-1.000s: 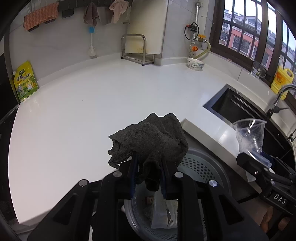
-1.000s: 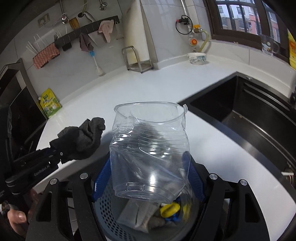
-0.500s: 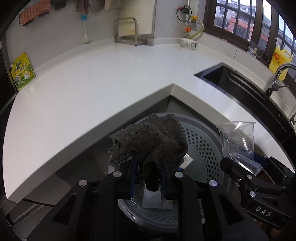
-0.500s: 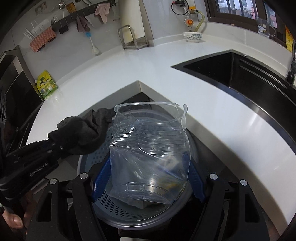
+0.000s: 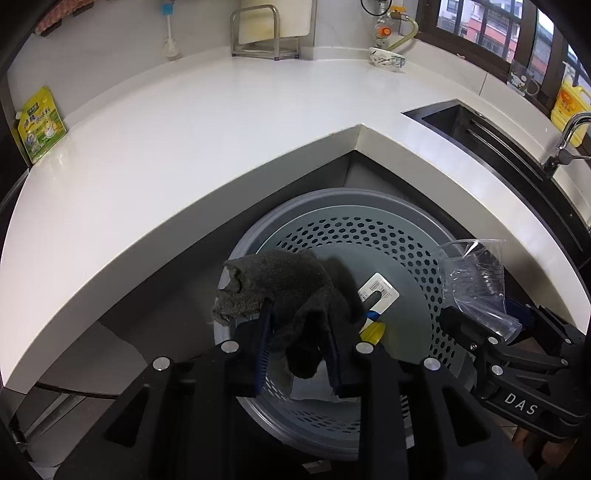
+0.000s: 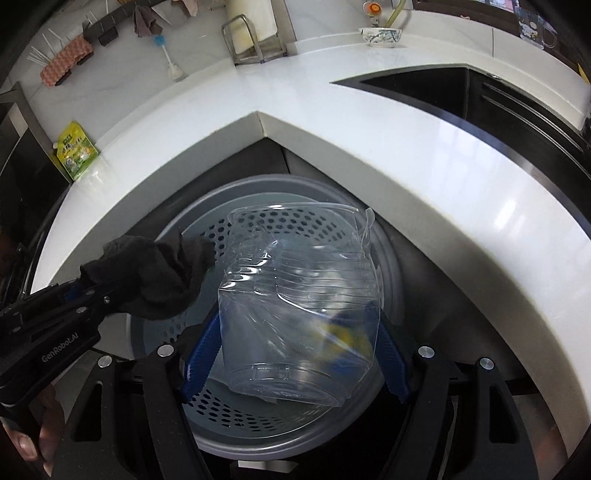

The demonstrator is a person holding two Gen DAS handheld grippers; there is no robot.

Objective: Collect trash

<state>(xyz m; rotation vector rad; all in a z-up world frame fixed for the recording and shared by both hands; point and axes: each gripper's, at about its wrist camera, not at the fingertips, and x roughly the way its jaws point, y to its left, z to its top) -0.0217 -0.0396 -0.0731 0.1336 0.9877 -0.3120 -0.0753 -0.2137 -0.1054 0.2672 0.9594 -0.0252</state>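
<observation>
My left gripper [image 5: 299, 325] is shut on a crumpled dark grey cloth [image 5: 280, 291] and holds it over the left part of a grey perforated trash bin [image 5: 369, 229]. The cloth also shows at the left of the right wrist view [image 6: 155, 273]. My right gripper [image 6: 295, 343] is shut on a crushed clear plastic cup [image 6: 299, 314], held over the same bin [image 6: 207, 354]. The cup shows in the left wrist view [image 5: 476, 280] above the bin's right rim. Inside the bin lie a white labelled packet [image 5: 380, 295] and something yellow [image 5: 373, 332].
The bin stands on the floor in the inner corner of a white L-shaped counter [image 5: 184, 140]. A black sink [image 5: 480, 129] with a tap is at the right. A green pouch [image 5: 40, 125], a metal rack [image 5: 266, 33] and a bowl [image 5: 388, 59] stand along the wall.
Both grippers have come down and back from above the counter to over the bin, still holding the cloth and the cup. The bin's inside now fills the lower view.
</observation>
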